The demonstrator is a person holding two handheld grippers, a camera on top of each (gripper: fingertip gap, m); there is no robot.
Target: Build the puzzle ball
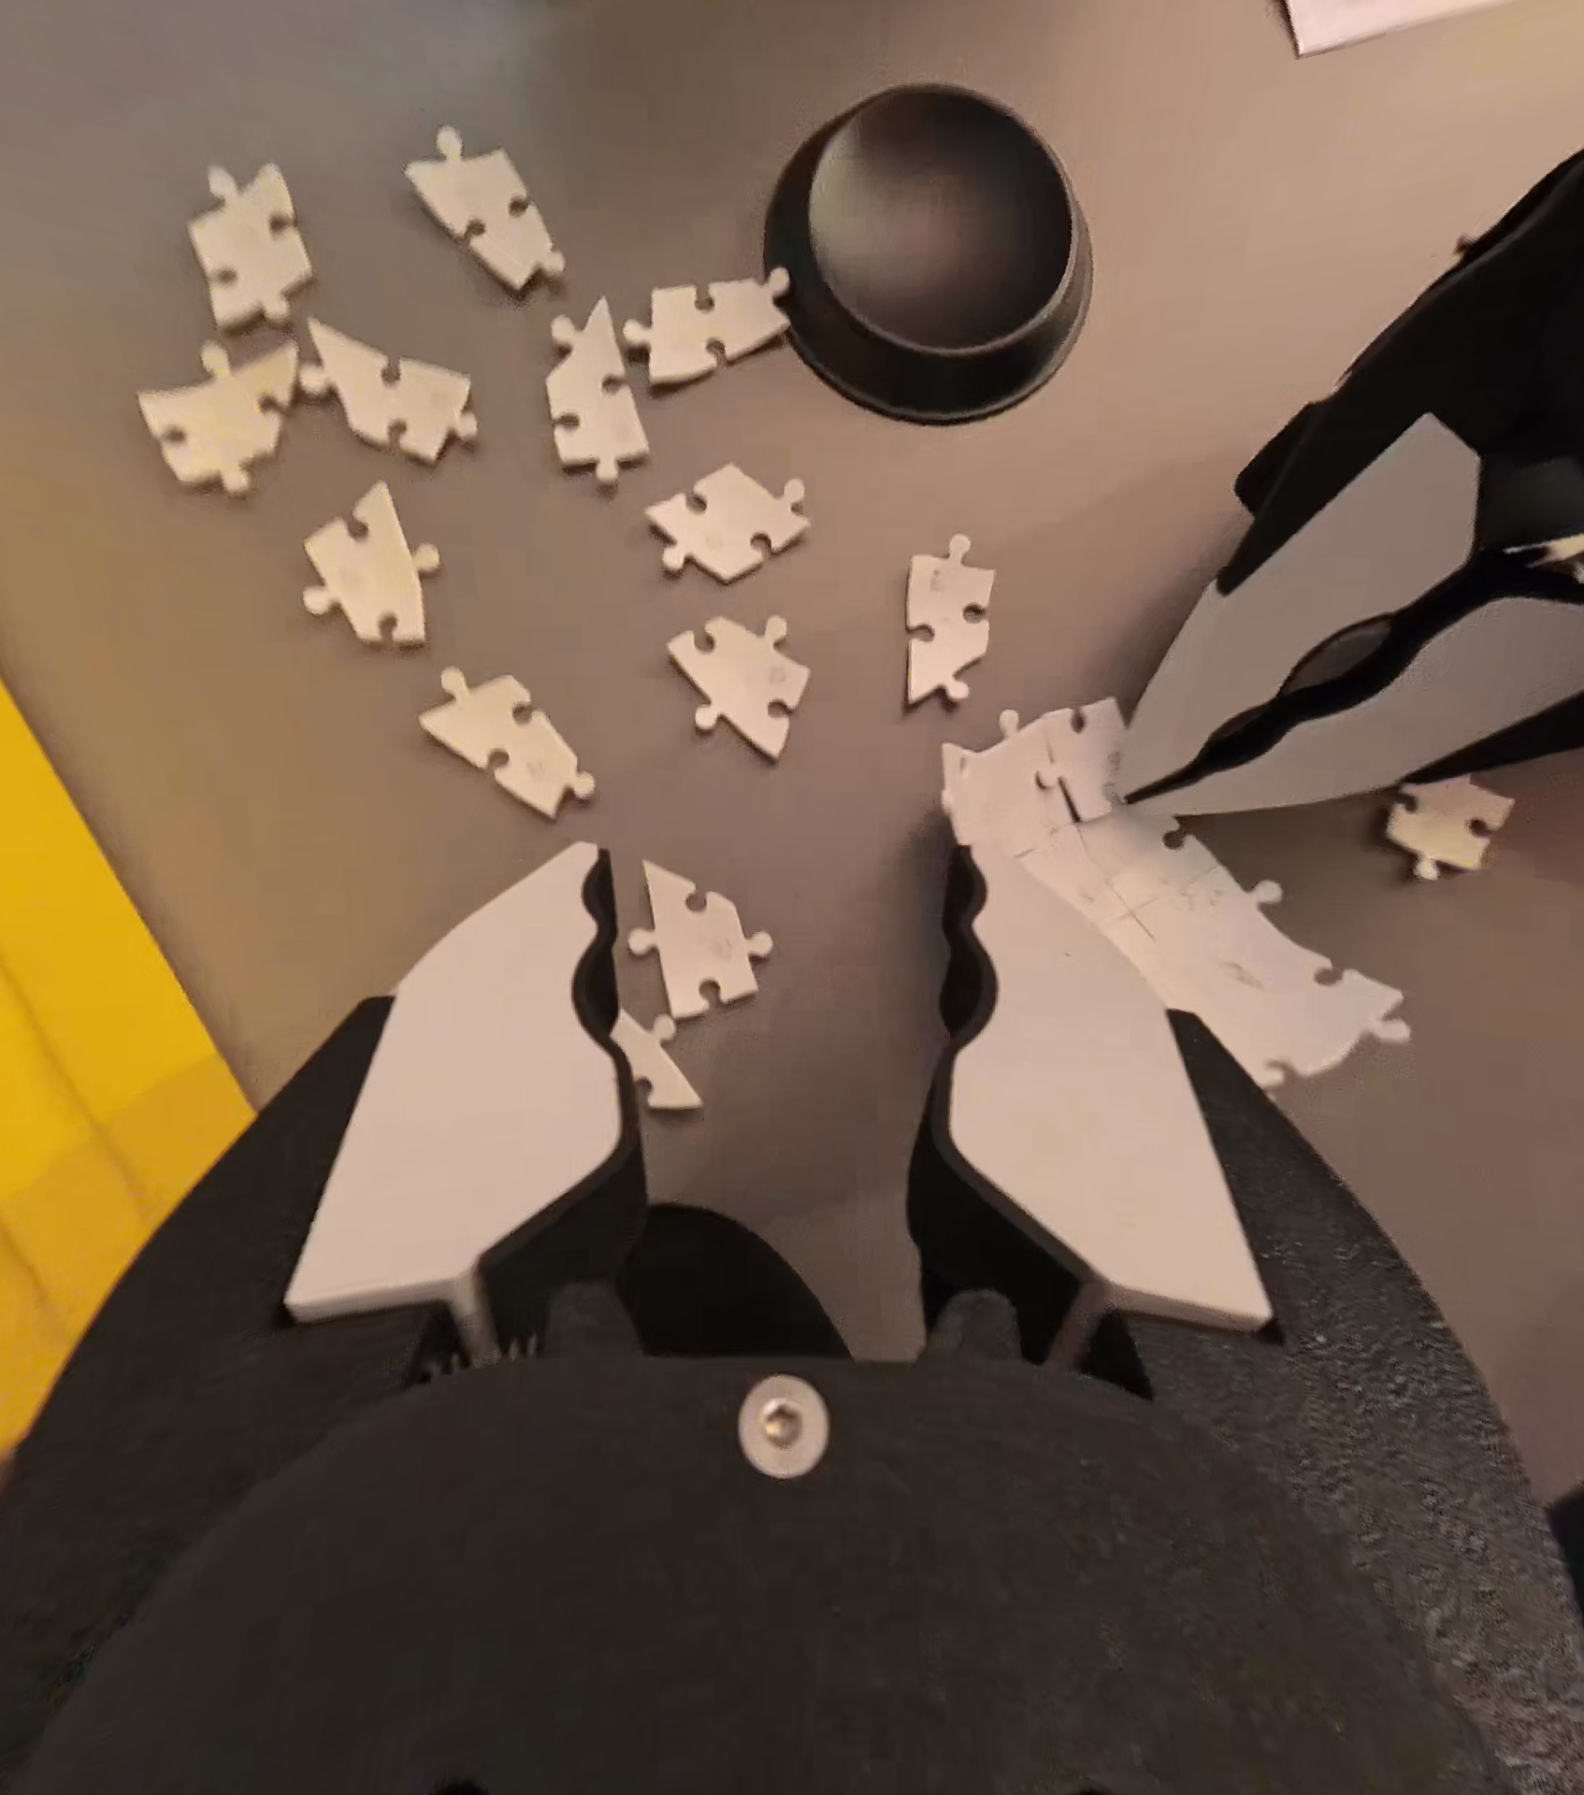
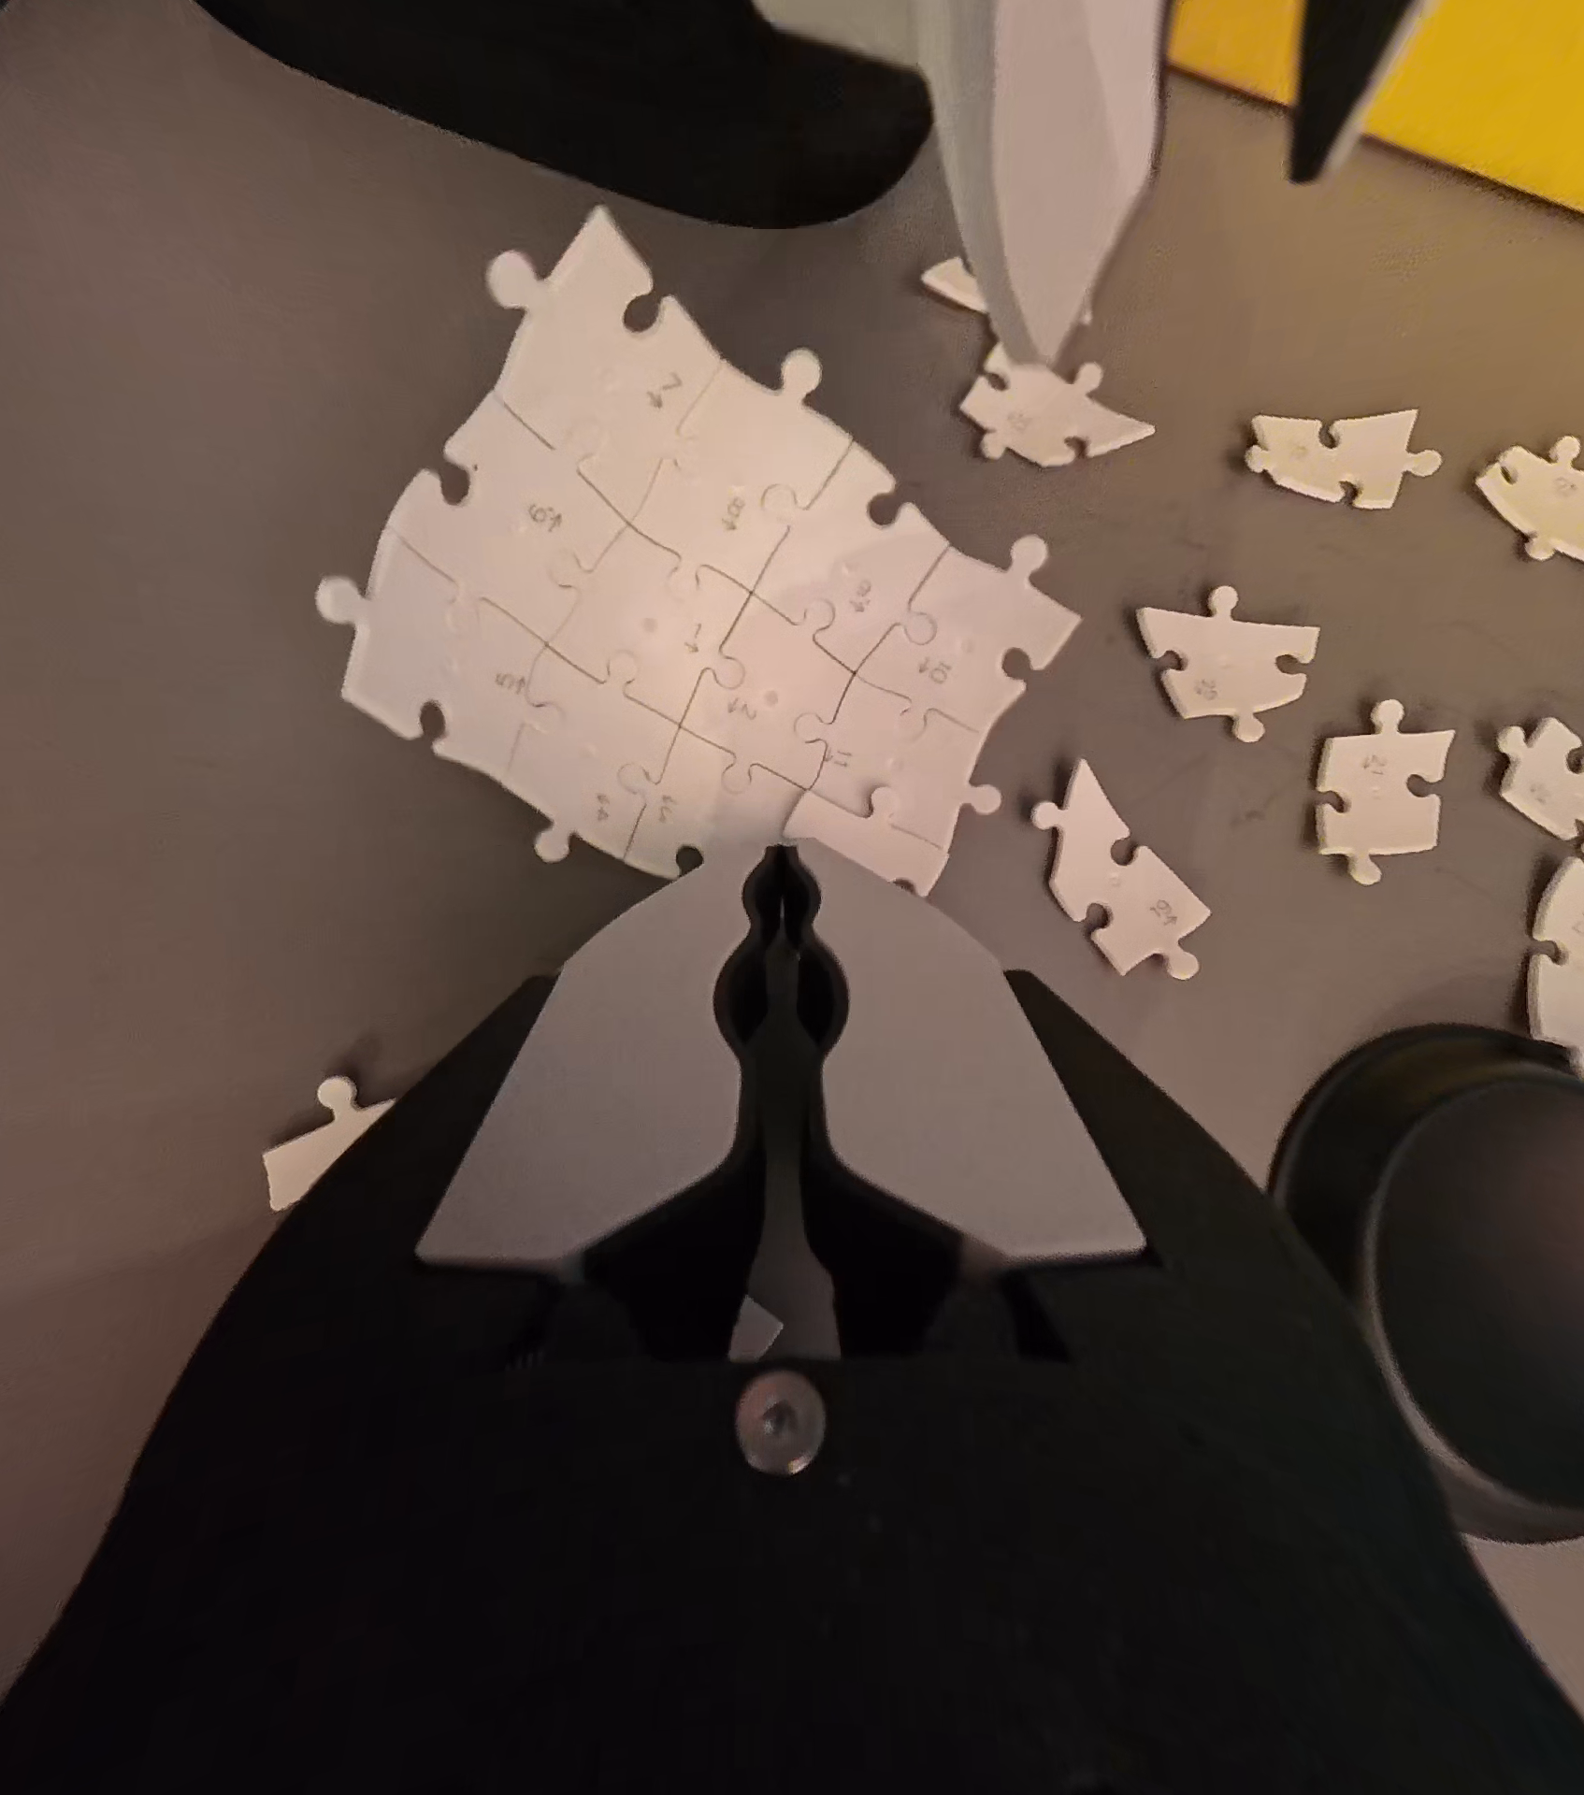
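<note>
Right now our right tool (image 2: pixel 780 855) is pinched on the near edge of the joined sheet (image 2: pixel 691 622); our left tool (image 1: pixel 774 874), open and empty, hangs over a loose piece (image 1: pixel 701 937) just left of the sheet, on the worktop (image 1: pixel 89 291).

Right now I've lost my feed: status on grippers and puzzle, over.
Left gripper open over a loose piece. Right gripper shut, tip at the joined panel edge; grip unclear. Black stand off aside.
</note>
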